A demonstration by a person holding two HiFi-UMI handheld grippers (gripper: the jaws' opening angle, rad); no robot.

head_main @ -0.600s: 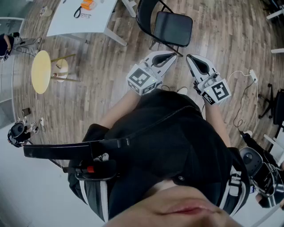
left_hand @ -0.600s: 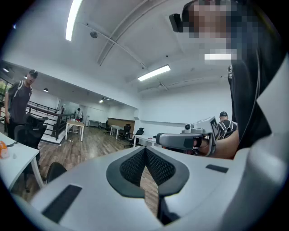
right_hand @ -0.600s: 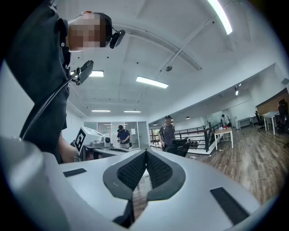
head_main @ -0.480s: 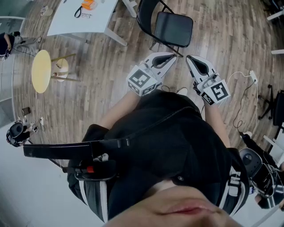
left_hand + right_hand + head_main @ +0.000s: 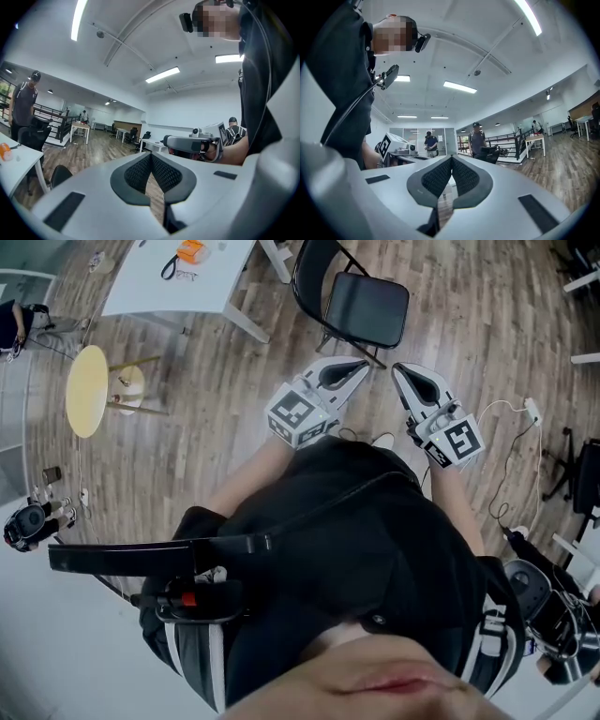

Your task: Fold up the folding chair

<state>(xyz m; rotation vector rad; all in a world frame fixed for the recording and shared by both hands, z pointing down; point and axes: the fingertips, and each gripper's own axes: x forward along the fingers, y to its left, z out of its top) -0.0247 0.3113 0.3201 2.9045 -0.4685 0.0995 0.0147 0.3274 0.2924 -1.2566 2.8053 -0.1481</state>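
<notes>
A black folding chair (image 5: 361, 301) stands unfolded on the wood floor at the top middle of the head view, its seat flat and its curved back toward the white table. My left gripper (image 5: 364, 363) and my right gripper (image 5: 397, 367) are held side by side just short of the chair's front edge, touching nothing. Both are shut and empty, tips meeting in the left gripper view (image 5: 151, 155) and in the right gripper view (image 5: 451, 158). Part of the chair's black back (image 5: 60, 176) shows low at the left in the left gripper view.
A white table (image 5: 173, 277) with small items stands left of the chair. A round yellow stool (image 5: 89, 390) is further left. Cables (image 5: 511, 442) trail on the floor at the right, near office chair bases. Other people stand about the room (image 5: 477, 139).
The view has shifted slightly; both grippers sit a touch closer to the chair, still shut and empty. The chair stays as it was.
</notes>
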